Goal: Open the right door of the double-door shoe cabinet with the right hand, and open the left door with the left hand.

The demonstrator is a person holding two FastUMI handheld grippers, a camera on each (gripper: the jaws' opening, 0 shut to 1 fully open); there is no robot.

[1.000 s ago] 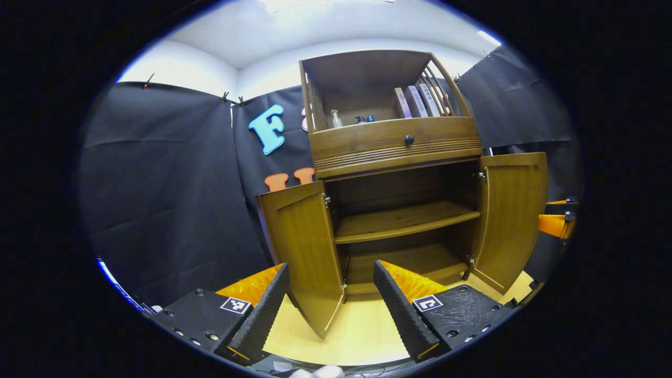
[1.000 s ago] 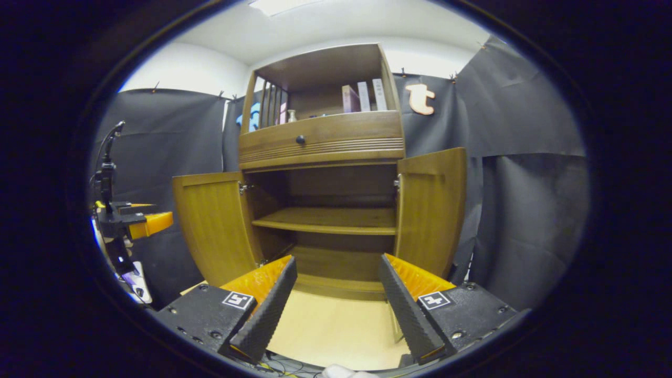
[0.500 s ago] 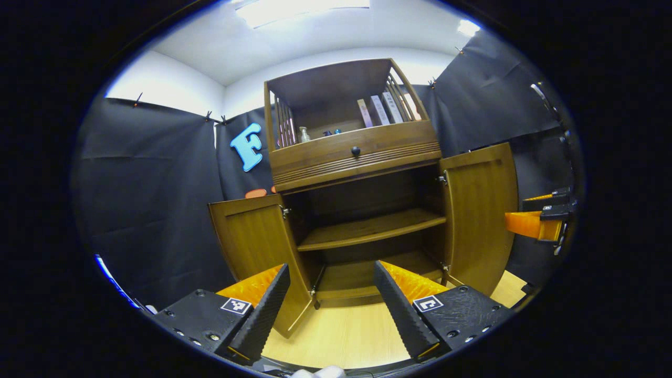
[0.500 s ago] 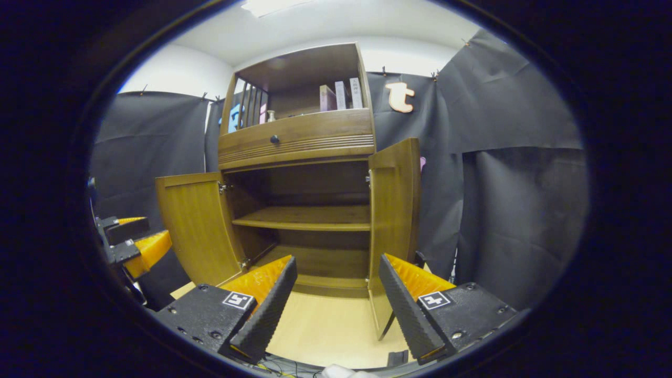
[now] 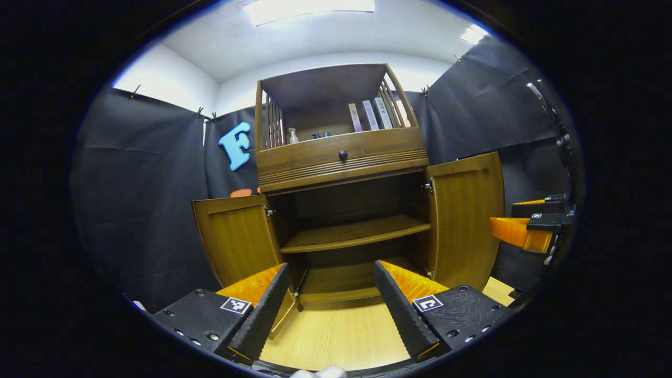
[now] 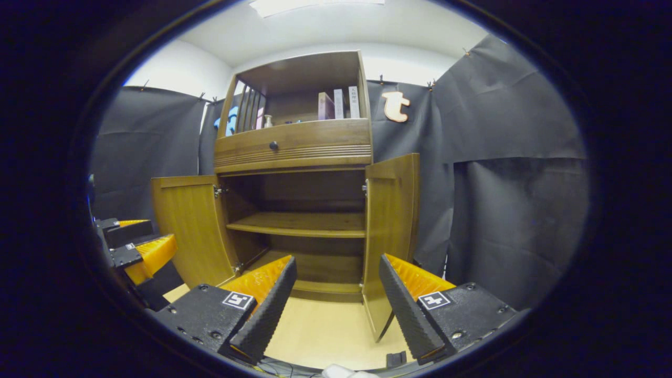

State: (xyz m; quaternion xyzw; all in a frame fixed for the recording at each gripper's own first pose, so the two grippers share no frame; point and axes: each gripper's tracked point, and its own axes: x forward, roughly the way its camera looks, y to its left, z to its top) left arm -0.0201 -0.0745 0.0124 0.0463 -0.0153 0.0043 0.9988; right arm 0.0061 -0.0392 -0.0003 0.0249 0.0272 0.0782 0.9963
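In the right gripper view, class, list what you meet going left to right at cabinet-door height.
Left gripper → left door → cabinet shelf → right door → black cloth wall.

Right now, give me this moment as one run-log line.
left door: open | right door: open | left gripper: open, holding nothing | right gripper: open, holding nothing | cabinet shelves: bare

The left gripper (image 5: 329, 310) is held low and level, its two fingers spread wide apart with nothing between them. The right gripper (image 6: 336, 310) hangs at much the same height, jaws parted just as widely and holding nothing. The two grippers sit side by side, well apart.
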